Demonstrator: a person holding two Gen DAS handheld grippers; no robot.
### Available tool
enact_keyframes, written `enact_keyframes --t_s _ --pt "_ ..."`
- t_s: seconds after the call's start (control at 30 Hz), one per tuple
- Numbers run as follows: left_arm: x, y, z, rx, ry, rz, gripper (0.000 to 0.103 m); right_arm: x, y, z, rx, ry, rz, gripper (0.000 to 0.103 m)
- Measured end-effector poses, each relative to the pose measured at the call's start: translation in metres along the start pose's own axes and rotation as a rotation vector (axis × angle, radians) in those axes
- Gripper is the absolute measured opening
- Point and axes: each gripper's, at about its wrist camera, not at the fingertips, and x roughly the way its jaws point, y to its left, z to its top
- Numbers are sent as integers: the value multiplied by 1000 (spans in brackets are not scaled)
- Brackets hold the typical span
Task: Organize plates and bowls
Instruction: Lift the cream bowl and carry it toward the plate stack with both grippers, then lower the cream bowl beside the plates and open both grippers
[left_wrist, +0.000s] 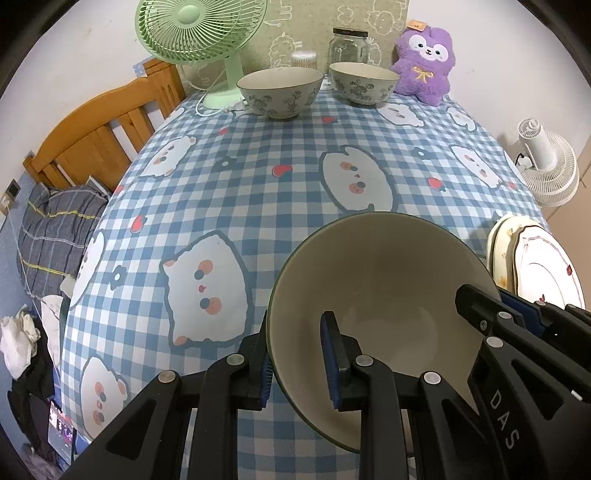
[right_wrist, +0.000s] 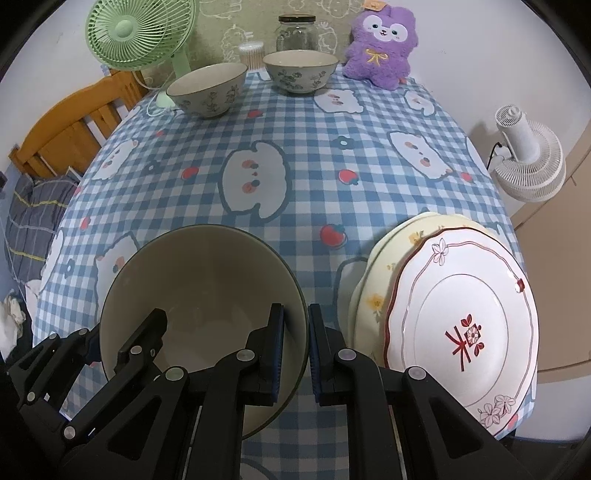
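A large plain bowl (right_wrist: 199, 295) sits at the near edge of a table covered in a blue checked cloth (left_wrist: 258, 177) printed with white cartoon animals. The bowl is tilted, its opening facing up and toward both cameras, so the pale inside and dark rim show. Being round, it has no long axis.

The left gripper (left_wrist: 297, 360) straddles the bowl's left rim, one blue-padded finger outside the wall and one inside. The pads stand a little off the wall on both sides, so a firm pinch cannot be confirmed. The right gripper (right_wrist: 296, 352) straddles the opposite rim the same way, its fingers narrowly parted with the rim in the gap; contact cannot be told here either. Both grippers reach in low from the near side, pointing across the table.

Just right of the bowl, a stack of plates (right_wrist: 458, 314) lies at the table's near right corner: a white plate with red trim on top of cream plates with yellow flowers.

The middle of the cloth is open. Along the far edge stand two patterned bowls (left_wrist: 280, 90) side by side but apart, with a green fan (left_wrist: 201, 29), a glass jar (left_wrist: 349, 46) and a purple plush toy (left_wrist: 424, 62) behind them.
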Motion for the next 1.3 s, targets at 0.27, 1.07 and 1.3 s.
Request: enact_keyframes --t_s 0.27,1.07,1.3 --pt "-1 0 1 -5 23 -17 33 0 0 1 14 3 17 17" --pt "-69 -2 27 -21 -59 -36 75 -75 -10 22 5 -128 77 77" --pt "-106 -5 43 -33 -139 -33 75 -113 -13 37 -32 -207 110 81"
